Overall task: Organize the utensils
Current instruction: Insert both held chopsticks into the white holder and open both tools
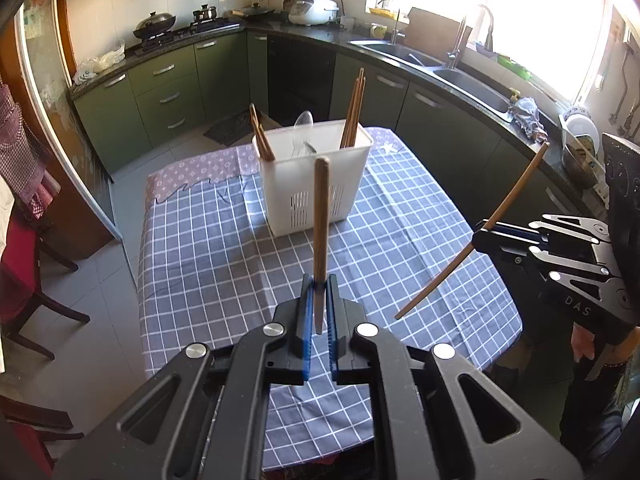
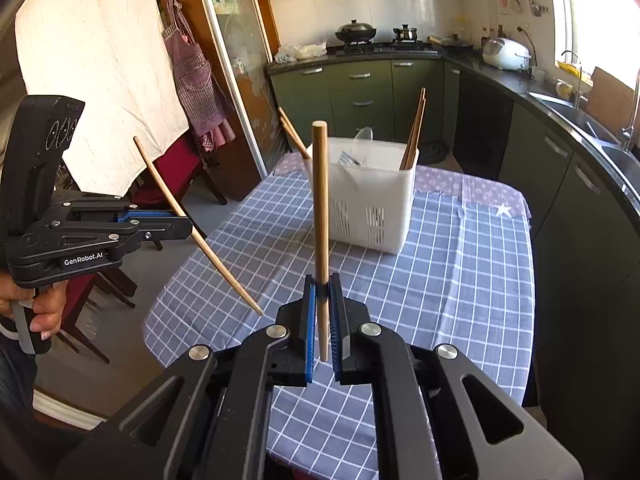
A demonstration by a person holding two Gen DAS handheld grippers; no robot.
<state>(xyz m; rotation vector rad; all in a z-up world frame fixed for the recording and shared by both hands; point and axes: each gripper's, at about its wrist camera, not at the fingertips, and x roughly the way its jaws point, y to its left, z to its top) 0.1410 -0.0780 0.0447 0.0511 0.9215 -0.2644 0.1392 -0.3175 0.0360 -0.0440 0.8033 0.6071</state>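
Chopstick (image 1: pixel 320 216) pinched upright, left hand-held gripper (image 1: pixel 319 304); right (image 2: pixel 321 304) same.

Blue-and-white checked tablecloth (image 1: pixel 224 240), white slotted caddy (image 1: pixel 344 184), brown wooden chopsticks (image 1: pixel 321 220), dark green cabinets (image 1: pixel 168 92)

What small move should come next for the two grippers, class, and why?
Probably carry one chopstick forward over the white caddy and lower it in. Left gripper and right gripper each clamp a chopstick above the tablecloth, short of the caddy.

Both wrist cams high over table (image 1: pixel 400 240), angled down, sharing utensil caddy (image 1: pixel 316 184) (image 2: pixel 368 200)
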